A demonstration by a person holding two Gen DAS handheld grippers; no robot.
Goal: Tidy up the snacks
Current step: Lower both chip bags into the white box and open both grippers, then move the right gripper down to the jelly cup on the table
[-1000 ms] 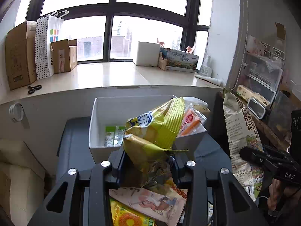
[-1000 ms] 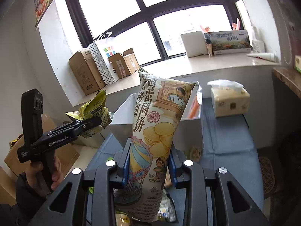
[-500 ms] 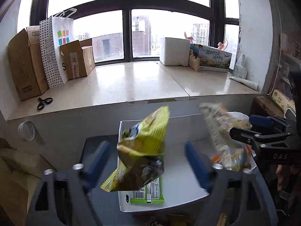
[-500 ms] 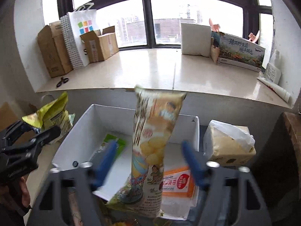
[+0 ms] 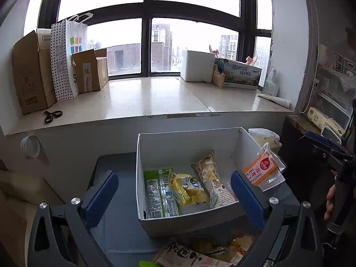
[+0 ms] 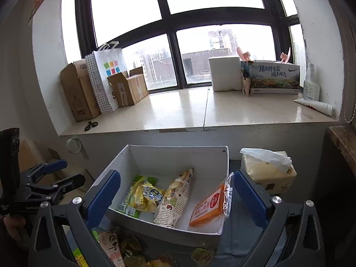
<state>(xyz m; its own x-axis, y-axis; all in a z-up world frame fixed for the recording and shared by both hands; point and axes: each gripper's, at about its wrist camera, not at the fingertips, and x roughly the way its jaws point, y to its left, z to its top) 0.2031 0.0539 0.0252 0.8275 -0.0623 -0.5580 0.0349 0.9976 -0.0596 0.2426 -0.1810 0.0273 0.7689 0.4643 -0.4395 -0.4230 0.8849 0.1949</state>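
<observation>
Now both released: yellow chip bag and tall biscuit pack lying inside white box; jaws of left gripper and right gripper spread, empty; more loose snacks waiting on tabletop.

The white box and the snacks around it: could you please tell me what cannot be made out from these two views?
- Loose snacks in front of the white box: cut off by the bottom edge and the right gripper body, right wrist view.
- Green packet: partly under the yellow bag, left wrist view.
- Orange pack: small print too small to read.
- Box floor under the packets: hidden.
</observation>
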